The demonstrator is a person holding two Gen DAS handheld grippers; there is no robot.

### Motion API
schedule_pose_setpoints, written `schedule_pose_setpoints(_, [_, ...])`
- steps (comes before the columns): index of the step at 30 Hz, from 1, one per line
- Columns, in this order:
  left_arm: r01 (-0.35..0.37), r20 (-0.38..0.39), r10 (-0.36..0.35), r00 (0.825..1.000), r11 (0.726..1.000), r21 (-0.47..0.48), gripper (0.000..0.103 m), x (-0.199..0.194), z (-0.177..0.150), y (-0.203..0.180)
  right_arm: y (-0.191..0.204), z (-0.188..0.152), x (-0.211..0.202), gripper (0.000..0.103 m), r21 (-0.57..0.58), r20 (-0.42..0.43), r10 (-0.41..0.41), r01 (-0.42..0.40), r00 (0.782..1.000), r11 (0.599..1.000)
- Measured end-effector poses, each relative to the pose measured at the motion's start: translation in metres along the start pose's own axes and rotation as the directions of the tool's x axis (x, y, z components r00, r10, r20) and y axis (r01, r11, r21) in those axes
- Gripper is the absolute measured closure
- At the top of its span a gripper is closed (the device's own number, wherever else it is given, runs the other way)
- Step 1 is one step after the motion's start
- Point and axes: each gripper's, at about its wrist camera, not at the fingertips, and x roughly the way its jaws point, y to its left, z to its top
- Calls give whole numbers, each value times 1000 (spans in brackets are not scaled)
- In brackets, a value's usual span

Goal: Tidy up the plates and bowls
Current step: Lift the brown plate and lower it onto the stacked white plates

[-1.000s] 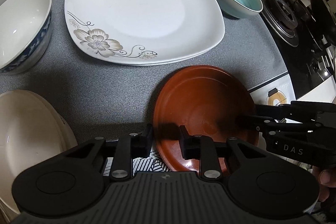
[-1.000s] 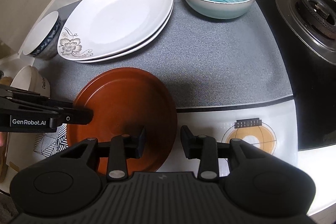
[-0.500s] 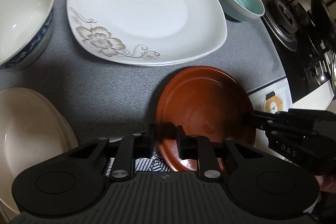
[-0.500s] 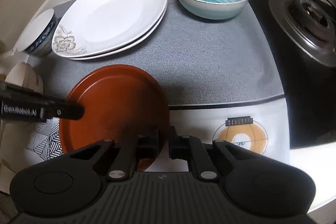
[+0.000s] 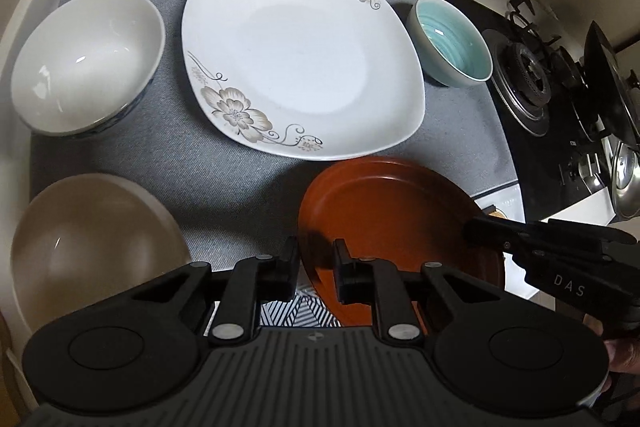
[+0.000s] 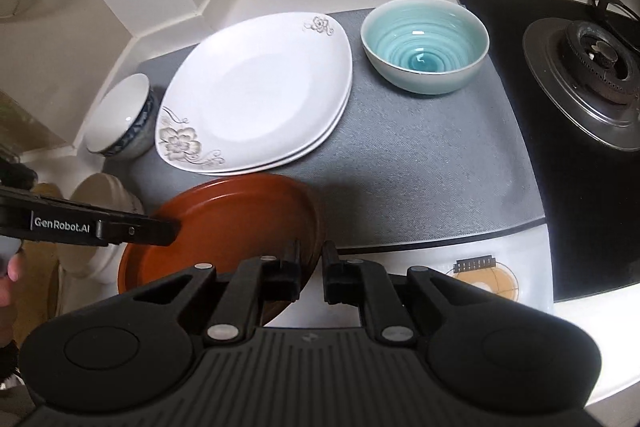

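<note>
Holding the brown plate (image 5: 400, 219) from two sides, we keep the left tongs (image 5: 316, 269) clamped on its near left rim and the right tongs (image 6: 311, 273) clamped on its right rim. This plate is round, smooth and matte, like glazed clay, with a low raised edge, and it sits a little above the grey mat (image 6: 432, 163) at the near side, just in front of the white plates (image 5: 304, 67).

These white plates are glossy, almost square with rounded corners, stacked one on the other, and they carry a pale flower drawing at two corners. To their right stands the turquoise bowl (image 6: 425, 49), round and shiny, with ring lines inside. To their left stands a white bowl (image 5: 88, 61) with a blue pattern outside. Nearer to us on the left we see a beige bowl (image 5: 96, 247), smooth and deep.

Our mat has a fine woven texture and covers the white tabletop (image 6: 520, 291). Under the brown plate a piece with black and white stripes (image 5: 296, 313) shows. On the right lies the black glass stove (image 6: 580, 187) with a metal burner (image 6: 596, 67).
</note>
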Motion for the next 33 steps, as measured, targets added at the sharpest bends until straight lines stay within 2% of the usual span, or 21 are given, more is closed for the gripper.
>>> schedule_pose_setpoints(6, [-3, 4, 3, 1000, 1000, -5, 84, -10, -3, 2, 10, -1, -7, 93, -26, -1, 1, -1, 1000, 1000])
schedule_pose_setpoints(10, [32, 20, -31, 999, 999, -29, 84, -18, 8, 6, 13, 8, -13, 93, -29, 67, -15, 17, 998, 999])
schedule_pose_setpoints(16, [-7, 108, 10, 994, 1000, -30, 84, -26, 44, 7, 16, 45, -5, 93, -33, 134, -24, 29, 991, 999])
schedule_pose_setpoints(22, [-59, 182, 69, 981, 996, -61, 84, -29, 83, 14, 18, 93, 11, 95, 7, 194, -1, 0, 981, 1000])
schedule_pose_setpoints(26, [-75, 209, 91, 974, 994, -83, 84, -29, 105, 19, 25, 113, 22, 95, -25, 224, -7, 13, 975, 1000])
schedule_pose_setpoints(28, [-115, 237, 131, 963, 990, -77, 84, -26, 113, 20, 26, 117, 29, 98, -47, 227, -5, 16, 974, 999])
schedule_pose_setpoints(29, [-141, 243, 157, 957, 987, -80, 84, -22, 117, 19, 26, 119, 34, 98, -56, 224, 6, 7, 975, 998])
schedule_pose_setpoints(33, [-156, 206, 177, 962, 981, -114, 84, -2, 126, 24, 22, 121, 53, 98, -35, 200, -22, 30, 980, 999])
